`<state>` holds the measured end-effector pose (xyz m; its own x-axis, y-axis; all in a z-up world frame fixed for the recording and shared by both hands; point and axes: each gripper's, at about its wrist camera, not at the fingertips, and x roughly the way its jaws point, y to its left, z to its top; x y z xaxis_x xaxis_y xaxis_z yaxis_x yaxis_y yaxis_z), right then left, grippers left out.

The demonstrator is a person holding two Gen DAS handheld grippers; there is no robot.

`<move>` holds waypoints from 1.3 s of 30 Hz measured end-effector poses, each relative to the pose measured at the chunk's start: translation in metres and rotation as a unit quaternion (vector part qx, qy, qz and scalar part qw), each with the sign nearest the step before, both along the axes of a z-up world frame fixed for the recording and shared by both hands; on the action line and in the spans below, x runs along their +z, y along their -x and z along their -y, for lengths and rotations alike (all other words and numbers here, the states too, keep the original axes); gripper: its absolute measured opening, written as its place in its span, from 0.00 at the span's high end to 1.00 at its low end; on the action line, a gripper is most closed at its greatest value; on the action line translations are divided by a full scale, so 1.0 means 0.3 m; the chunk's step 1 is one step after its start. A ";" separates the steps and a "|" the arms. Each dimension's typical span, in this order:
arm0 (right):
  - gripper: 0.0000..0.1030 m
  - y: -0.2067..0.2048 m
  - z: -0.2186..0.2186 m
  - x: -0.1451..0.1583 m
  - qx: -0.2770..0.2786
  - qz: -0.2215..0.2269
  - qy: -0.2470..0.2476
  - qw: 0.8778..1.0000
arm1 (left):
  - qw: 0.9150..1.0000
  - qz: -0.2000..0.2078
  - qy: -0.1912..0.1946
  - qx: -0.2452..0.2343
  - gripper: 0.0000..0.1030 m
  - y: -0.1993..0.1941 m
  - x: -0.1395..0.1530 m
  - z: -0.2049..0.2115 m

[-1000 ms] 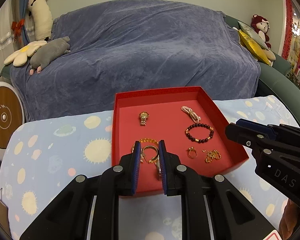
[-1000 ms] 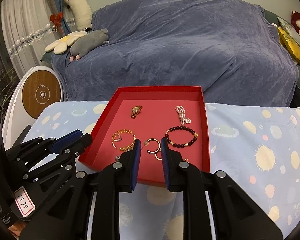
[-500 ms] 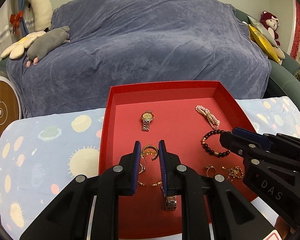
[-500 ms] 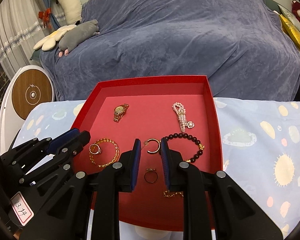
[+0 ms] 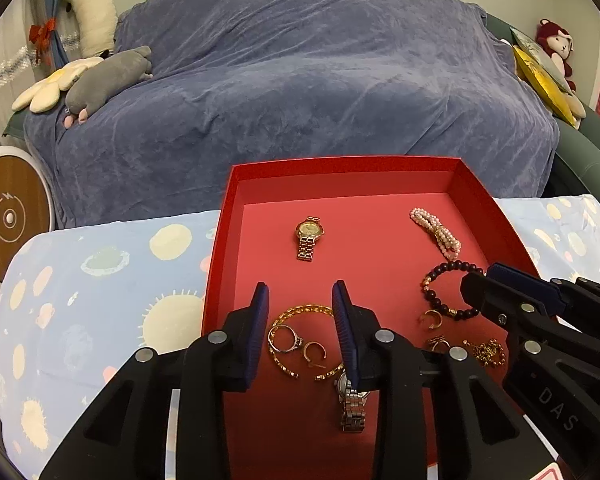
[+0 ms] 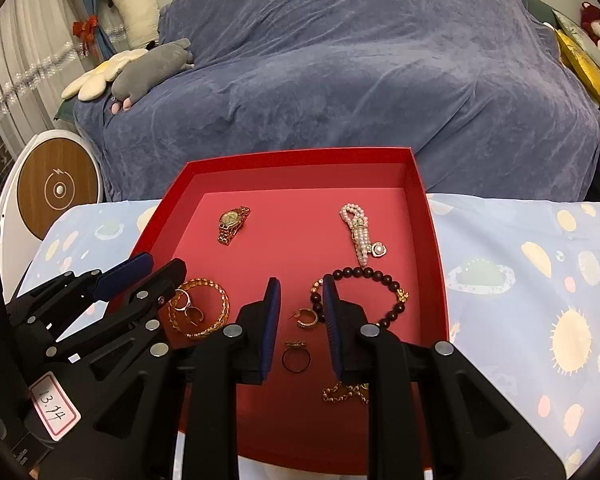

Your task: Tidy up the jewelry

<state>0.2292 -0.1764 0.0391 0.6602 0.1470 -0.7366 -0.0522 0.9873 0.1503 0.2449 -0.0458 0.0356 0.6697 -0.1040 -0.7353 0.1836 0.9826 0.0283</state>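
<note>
A red tray (image 5: 476,196) (image 6: 432,216) holds jewelry: a gold watch (image 5: 309,236) (image 6: 233,222), a pearl bracelet (image 5: 436,232) (image 6: 360,232), a dark bead bracelet (image 5: 436,292) (image 6: 372,292), a gold bangle (image 5: 300,312) (image 6: 216,308) with rings inside it, a silver watch (image 5: 352,404), a gold hoop earring (image 6: 306,317), a ring (image 6: 296,358) and a gold chain (image 6: 346,394). My left gripper (image 5: 300,300) is open and empty above the bangle. My right gripper (image 6: 299,294) is open and empty above the hoop earring and ring.
The tray sits on a light blue cloth with suns and planets (image 5: 100,300) (image 6: 540,280). Behind is a sofa under a blue cover (image 5: 300,80) with plush toys (image 5: 104,76). A round wooden-faced device (image 5: 8,216) stands at the left.
Both grippers have moved forward over the tray and lower, so the jewelry looks larger. Both sets of jaws have opened wider.
</note>
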 end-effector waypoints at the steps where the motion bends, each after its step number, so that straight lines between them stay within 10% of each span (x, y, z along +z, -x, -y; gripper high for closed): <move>1: 0.78 0.015 0.000 0.008 0.000 0.000 -0.001 1.000 | 1.000 0.001 0.002 -0.001 0.69 0.011 0.008 -0.004; 17: 0.57 0.430 -0.004 0.134 0.000 0.028 0.013 1.000 | 1.000 0.030 0.002 -0.002 0.52 0.373 0.181 -0.052; 39: 0.42 0.486 -0.078 0.024 0.006 0.000 0.028 1.000 | 0.999 -0.010 -0.012 0.048 0.39 0.474 0.014 -0.154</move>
<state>0.0832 -0.1531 0.0462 0.6587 0.1127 -0.7439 -0.0639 0.9935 0.0940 0.1029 0.0002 0.0398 0.6611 -0.0221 -0.7500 0.0903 0.9946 0.0503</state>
